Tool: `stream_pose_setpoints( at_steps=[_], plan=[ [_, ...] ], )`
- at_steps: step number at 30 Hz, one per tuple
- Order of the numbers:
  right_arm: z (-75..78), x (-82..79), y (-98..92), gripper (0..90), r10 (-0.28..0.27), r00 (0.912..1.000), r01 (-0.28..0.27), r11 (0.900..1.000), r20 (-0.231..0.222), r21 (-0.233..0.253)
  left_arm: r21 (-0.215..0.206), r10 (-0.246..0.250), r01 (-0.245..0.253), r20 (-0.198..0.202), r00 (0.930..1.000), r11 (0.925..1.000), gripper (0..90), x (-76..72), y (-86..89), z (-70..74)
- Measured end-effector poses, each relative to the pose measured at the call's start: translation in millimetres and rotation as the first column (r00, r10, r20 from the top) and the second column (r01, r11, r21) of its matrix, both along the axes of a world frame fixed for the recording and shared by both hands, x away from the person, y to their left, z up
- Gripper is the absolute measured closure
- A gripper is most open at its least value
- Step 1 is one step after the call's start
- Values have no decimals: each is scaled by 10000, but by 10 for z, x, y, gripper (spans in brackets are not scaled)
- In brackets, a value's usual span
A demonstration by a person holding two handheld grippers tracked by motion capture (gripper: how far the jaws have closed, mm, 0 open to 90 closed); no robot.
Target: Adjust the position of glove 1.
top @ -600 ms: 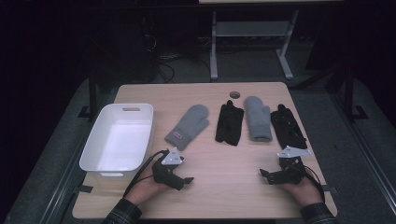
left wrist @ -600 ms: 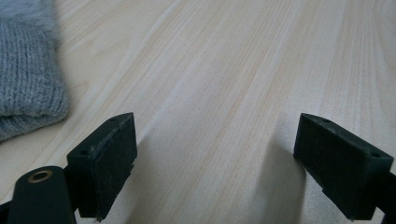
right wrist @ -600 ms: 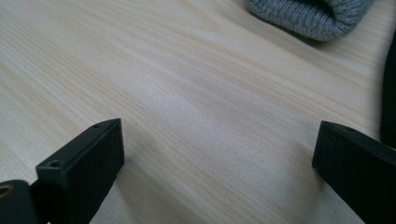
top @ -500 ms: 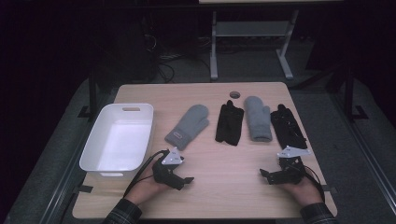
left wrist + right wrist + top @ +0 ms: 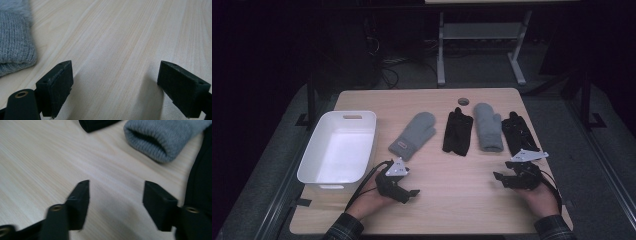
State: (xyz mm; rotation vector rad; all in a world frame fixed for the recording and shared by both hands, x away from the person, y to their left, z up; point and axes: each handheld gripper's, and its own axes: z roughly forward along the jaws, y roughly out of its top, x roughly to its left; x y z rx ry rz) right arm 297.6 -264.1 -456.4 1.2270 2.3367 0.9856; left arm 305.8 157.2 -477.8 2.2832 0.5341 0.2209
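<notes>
Nothing has visibly moved: both grippers rest near the desk's (image 5: 462, 172) near edge, jaws spread, holding nothing. 4 gloves lie in a far row; the left gripper (image 5: 411, 192) sits near the left grey mitten (image 5: 413, 134), the right gripper (image 5: 498, 176) near the right grey mitten (image 5: 488, 126). Next, probably, reaching to pinch a mitten for the bin (image 5: 367, 145).
</notes>
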Motion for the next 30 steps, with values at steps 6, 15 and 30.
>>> stream_pose_setpoints(
  at_steps=[6,15,30],
  plan=[
    [68,110,-25,682,258,9996,-263,9991,152,343,7,-15,15,47,10000,10000,124,2,0,0],
    [118,397,7,900,268,9994,-272,9995,224,189,14,19,-19,35,10000,10000,124,-1,0,1],
    [202,854,122,900,411,9984,-429,9980,385,468,55,40,-40,6,10000,10000,124,-4,2,5]
  ],
)
